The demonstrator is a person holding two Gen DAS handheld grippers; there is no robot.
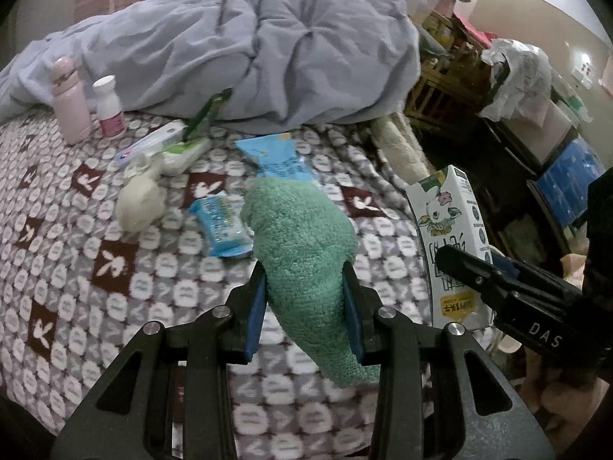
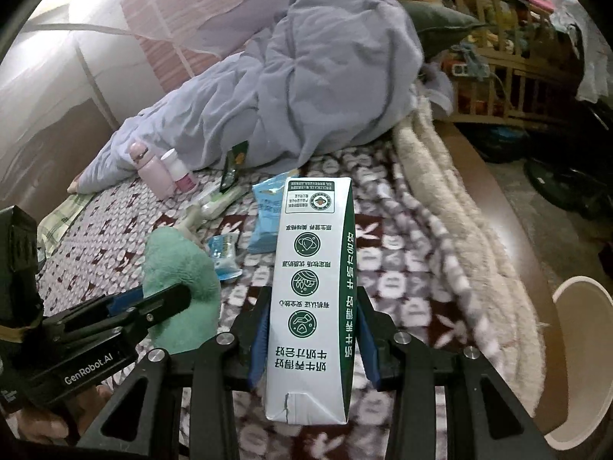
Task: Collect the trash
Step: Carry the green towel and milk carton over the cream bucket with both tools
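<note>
Left wrist view showed my left hand-held gripper [image 1: 304, 306] pinching a green fuzzy sock [image 1: 302, 237] between its blue pads, the sock's far end standing up past the fingertips and its near end drooping below them, all of it held above the patterned blanket [image 1: 76, 268] on the bed. In the right wrist view my right hand-held gripper [image 2: 312, 329] was clamped on a tall white milk carton [image 2: 312, 287], the pads pressing its two narrow sides low on its body, so most of the carton stood out beyond the fingertips. I judged the carton the likelier thing to go wrong: gripped so far from its free end, it could swing or slip out if I tipped my wrist sharply, and a squeeze might crumple it or push out any leftover milk. The sock was soft and thick, so it could creep out of the pads, and I doubted it was trash at all; dropping it with the carton would be a mistake. The two grippers were close side by side, and a careless swing could knock them together. A pale round bin [image 2: 582, 349] showed at the right, below the bed's edge, and I could miss its rim. A blue snack bag [image 1: 276, 157], a small blue wrapper [image 1: 222, 226] and a crumpled tissue [image 1: 140, 203] lay on the blanket farther off, not yet collected.
</note>
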